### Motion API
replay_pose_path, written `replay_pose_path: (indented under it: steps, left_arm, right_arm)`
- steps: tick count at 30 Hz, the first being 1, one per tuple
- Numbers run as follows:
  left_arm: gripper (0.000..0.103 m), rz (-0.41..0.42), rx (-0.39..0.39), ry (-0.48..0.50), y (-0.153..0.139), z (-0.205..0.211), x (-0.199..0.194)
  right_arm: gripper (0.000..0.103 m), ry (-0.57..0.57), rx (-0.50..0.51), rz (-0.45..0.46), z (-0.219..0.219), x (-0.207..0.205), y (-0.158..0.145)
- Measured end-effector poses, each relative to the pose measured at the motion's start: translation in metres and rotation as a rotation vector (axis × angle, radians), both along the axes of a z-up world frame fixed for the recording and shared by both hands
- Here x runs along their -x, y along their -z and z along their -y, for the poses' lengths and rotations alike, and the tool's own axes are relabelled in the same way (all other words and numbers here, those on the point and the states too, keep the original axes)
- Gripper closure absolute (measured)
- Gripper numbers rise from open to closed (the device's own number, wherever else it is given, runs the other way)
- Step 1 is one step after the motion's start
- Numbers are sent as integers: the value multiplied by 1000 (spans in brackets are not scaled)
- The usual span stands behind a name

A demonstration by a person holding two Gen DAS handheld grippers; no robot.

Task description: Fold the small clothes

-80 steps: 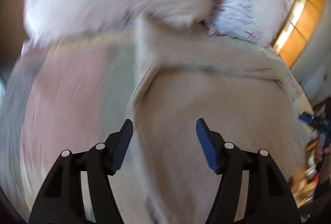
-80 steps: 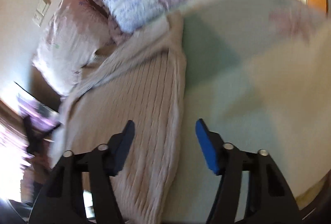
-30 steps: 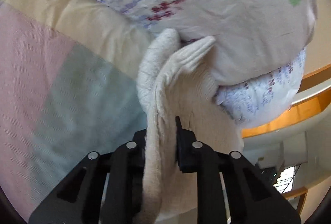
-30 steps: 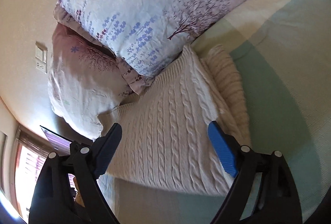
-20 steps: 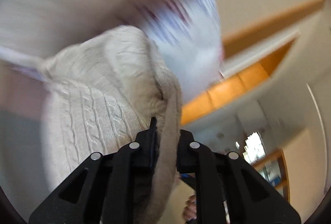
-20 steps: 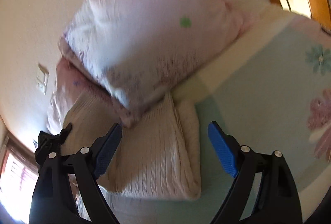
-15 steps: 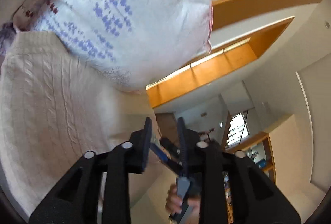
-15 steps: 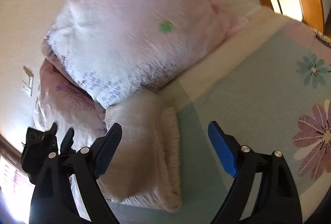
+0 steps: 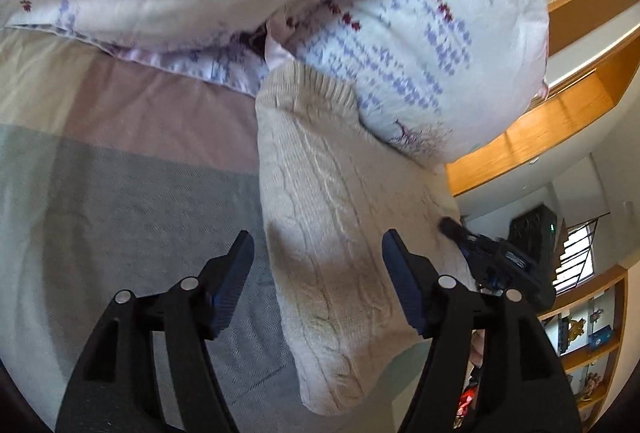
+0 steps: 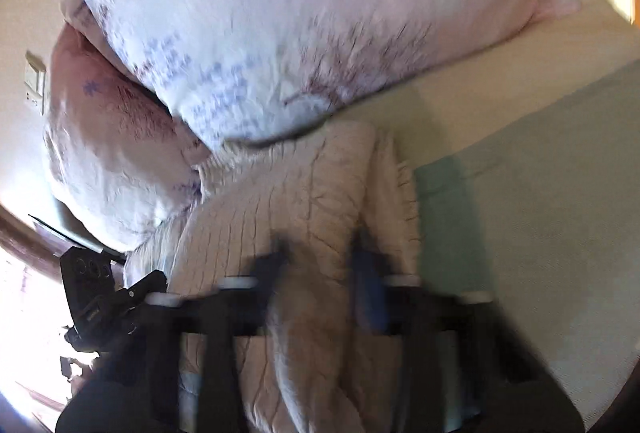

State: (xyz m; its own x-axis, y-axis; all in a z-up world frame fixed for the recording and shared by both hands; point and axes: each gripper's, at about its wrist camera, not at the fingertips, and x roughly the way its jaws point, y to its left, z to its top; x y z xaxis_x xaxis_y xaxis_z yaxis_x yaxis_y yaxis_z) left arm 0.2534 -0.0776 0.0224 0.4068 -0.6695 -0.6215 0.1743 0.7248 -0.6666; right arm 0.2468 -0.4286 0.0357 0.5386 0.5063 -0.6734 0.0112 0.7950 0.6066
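A cream cable-knit sweater (image 9: 332, 233) lies folded on the bed, its far end tucked under the floral pillows. My left gripper (image 9: 316, 253) is open and empty, its fingers either side of the sweater's near part. In the right wrist view the sweater (image 10: 304, 217) fills the centre. My right gripper (image 10: 320, 253) is blurred by motion and partly closed around a raised fold of the sweater; whether it grips is unclear. The right gripper also shows in the left wrist view (image 9: 492, 257) at the sweater's right edge.
Two floral pillows (image 9: 400, 13) (image 10: 280, 13) lean over the sweater's far end. The bedspread (image 9: 120, 193) (image 10: 540, 213) has green, pink and cream blocks. A wooden headboard ledge (image 9: 540, 129) and shelves (image 9: 592, 333) stand to the right. The left gripper shows in the right wrist view (image 10: 104, 297).
My left gripper let go of the sweater and opened, leaving it folded over. My right gripper moved in over the sweater and narrowed from wide open around a fold.
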Motion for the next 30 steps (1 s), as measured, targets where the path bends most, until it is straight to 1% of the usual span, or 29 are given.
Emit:
replay_pose_path:
  steps: [1,2,3,4,5,6,7,8,9,10,11,12,13,14,15,16,17,18,19,20,22,24,25,26,27,28,29,30]
  left_arm:
    - [36,-1,-17,8,0,6,-2]
    - [34,1,-31,11,2,6,-7]
    - [29,9,-46,16,2,7,-5]
    - [26,23,-59,24,-2,17,-8]
    - [25,30,-69,29,2,18,-9]
    - [23,33,-90,26,3,24,-11]
    - [22,32,-98,27,3,24,-10]
    - [21,30,-102,29,3,23,-9]
    - [18,26,-105,28,5,26,-11]
    - [17,15,-106,23,9,30,-13]
    - [17,8,-99,21,12,33,-15]
    - [18,23,-96,12,13,38,-16]
    - [29,18,-81,24,14,41,-17]
    - [31,9,-63,28,16,45,-19]
    - [42,13,-57,10,15,42,-17]
    - [55,16,-36,10,15,38,-16]
    - [60,24,-15,12,12,33,-14]
    - [64,32,9,22,9,27,-11]
    - [65,48,22,44,2,16,-2]
    - [65,72,10,51,-4,7,6]
    - [65,147,-54,23,-18,-22,30]
    - [63,178,-104,-23,-23,-47,41]
    - [60,176,-152,-52,-21,-58,41]
    - [58,161,-185,-72,-18,-66,39]
    - [54,135,-206,-90,-13,-74,37]
    - [51,97,-203,-110,-7,-81,35]
    - [49,92,-187,-126,-6,-88,37]
    - [49,113,-183,-140,-11,-92,41]
  right_arm:
    - [94,44,45,31,2,5,-4]
    - [94,80,59,48,6,9,-7]
    - [94,123,40,55,14,14,-7]
    - [94,147,22,43,21,15,-3]
    - [93,138,1,27,24,14,3]
    - [84,125,-21,11,26,14,9]
    - [75,120,-36,-6,27,16,13]
    - [47,122,-36,-30,28,18,16]
    - [13,124,-32,-41,29,20,17]
    - [8,122,-34,-36,29,22,18]
    - [8,99,-45,-34,29,23,20]
    - [17,84,-56,-47,28,23,24]
    - [31,69,-76,-62,25,20,30]
    - [51,42,-100,-84,21,18,37]
    - [62,51,-107,-67,20,20,37]
    - [66,44,-147,-62,21,22,38]
    - [70,48,-173,-61,22,25,37]
    - [72,37,-194,-44,19,30,33]
    - [73,17,-194,-26,14,33,28]
    - [74,-30,-189,-5,0,37,22]
    - [74,-114,-178,13,-29,40,17]
    - [74,-188,-139,15,-68,37,20]
    - [73,-208,-118,13,-85,34,23]
    - [67,-212,-73,14,-101,30,26]
    - [56,-198,-38,17,-108,29,25]
    - [53,-178,-19,18,-108,31,22]
    - [50,-160,-13,25,-105,37,17]
    - [50,-137,-11,47,-98,46,9]
